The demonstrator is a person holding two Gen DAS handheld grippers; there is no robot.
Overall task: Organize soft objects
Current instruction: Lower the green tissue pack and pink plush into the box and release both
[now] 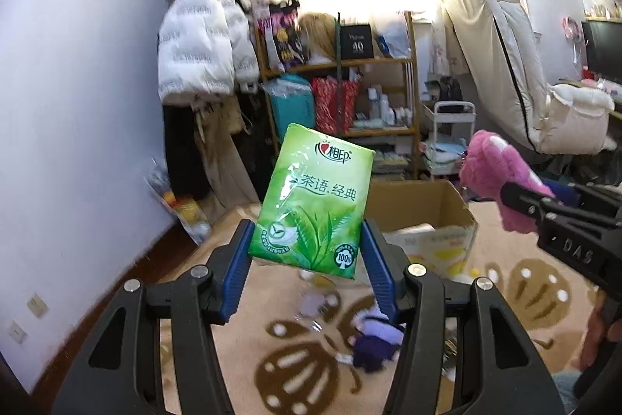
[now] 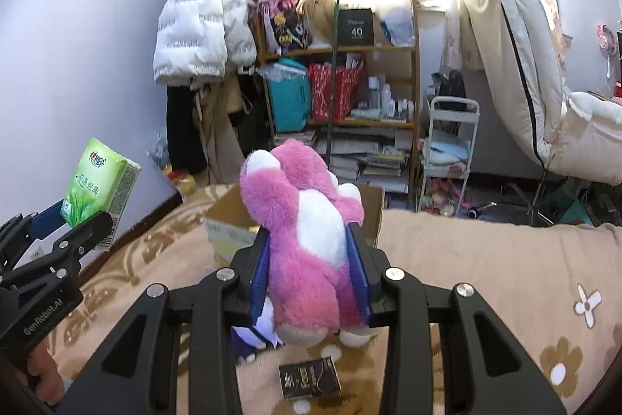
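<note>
My left gripper (image 1: 307, 240) is shut on a green pack of tissues (image 1: 315, 197), held upright in the air between the blue pads; the same tissue pack (image 2: 99, 183) shows at the left of the right wrist view. My right gripper (image 2: 309, 247) is shut on a pink and white plush toy (image 2: 307, 220), lifted off the blanket; the plush toy (image 1: 493, 174) also appears at the right of the left wrist view. An open cardboard box (image 1: 431, 212) stands on the blanket just beyond both held things; the box (image 2: 229, 220) is partly hidden behind the plush.
A beige patterned blanket (image 2: 486, 279) covers the surface below. On it lie a purple and white soft thing (image 1: 373, 341) and a small dark box (image 2: 311, 376). A wooden shelf (image 2: 350, 84), hanging coats (image 2: 194, 37), a white cart (image 2: 447, 150) and a chair (image 2: 544, 104) stand beyond.
</note>
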